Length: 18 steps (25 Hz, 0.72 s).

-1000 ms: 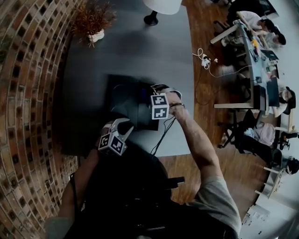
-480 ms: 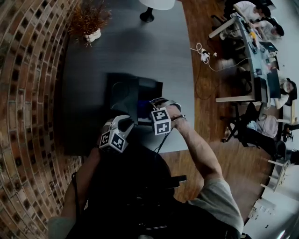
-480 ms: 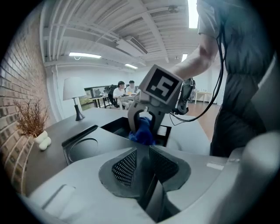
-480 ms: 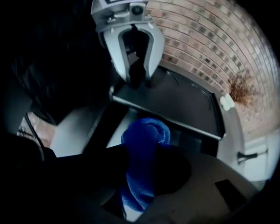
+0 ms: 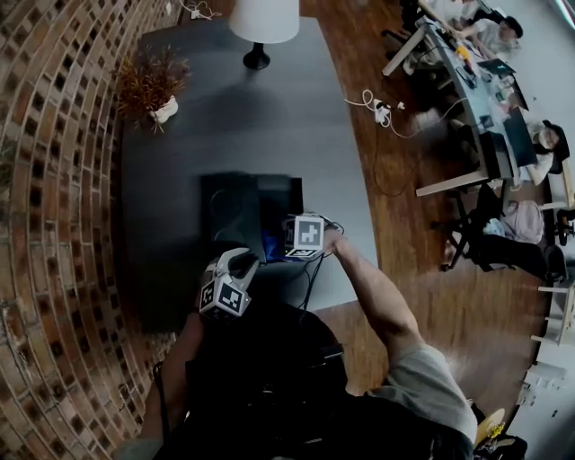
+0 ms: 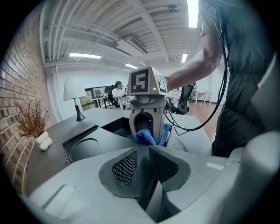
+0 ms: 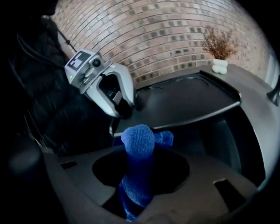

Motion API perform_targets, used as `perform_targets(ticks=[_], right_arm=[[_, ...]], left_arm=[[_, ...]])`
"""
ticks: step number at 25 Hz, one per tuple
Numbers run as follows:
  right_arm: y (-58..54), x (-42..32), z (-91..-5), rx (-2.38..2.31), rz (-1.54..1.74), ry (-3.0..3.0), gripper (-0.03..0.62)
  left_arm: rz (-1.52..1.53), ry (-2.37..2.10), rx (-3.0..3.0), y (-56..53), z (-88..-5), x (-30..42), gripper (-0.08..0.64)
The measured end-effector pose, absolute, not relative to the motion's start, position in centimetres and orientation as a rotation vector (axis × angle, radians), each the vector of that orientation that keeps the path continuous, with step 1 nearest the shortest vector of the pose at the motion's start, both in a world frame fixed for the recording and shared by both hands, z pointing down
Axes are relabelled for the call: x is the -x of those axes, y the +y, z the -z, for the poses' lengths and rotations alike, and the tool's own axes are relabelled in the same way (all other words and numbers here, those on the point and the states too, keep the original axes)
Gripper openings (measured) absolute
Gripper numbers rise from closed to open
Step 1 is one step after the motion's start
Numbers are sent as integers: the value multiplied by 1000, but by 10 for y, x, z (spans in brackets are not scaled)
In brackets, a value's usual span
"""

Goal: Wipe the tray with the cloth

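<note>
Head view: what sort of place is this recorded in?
Likely an open-plan office: desks with seated people on a wood floor, plus a brick wall beside the dark table.

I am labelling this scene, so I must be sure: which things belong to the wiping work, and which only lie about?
Job: blue terry cloth, held by the right gripper; black flat tray.
Lying about: white-shaded lamp; dried brown plant in white pot; white power strip.

No text can be read (markers aside).
</note>
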State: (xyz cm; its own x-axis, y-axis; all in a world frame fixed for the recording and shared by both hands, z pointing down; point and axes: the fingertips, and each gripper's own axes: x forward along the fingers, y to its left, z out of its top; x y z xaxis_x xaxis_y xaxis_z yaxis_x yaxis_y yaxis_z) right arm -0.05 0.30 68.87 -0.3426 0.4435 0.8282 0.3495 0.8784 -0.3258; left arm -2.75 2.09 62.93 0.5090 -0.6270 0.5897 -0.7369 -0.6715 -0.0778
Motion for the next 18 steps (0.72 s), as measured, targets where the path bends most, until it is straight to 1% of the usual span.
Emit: perform_targets(ticks=[4,9,11,14,16,18], right_arm=[[-45,11,-698,410,-190,-1936,156],[-139,37,-691,-75,-211,-2007,156],[-160,35,-691,-190,-46,-1934,155],[-166,17,-690,-252,365,-1647,156],[-165,10,-689,-304,442,-1555,156],[-152,13,-692,-258,387,-1577,155]], left_arm=[[-890,-1170,-2569,19,-629,27,75],[-891,-1169,-2564,20,-629,29,75],[-891,-1163,-2563,20,-629,28,74],[-892,-1156,-2560,21,-629,27,72],[-893,-1155,-2563,20,-628,26,71],[-892,-1155,-2566,19,-629,27,71]])
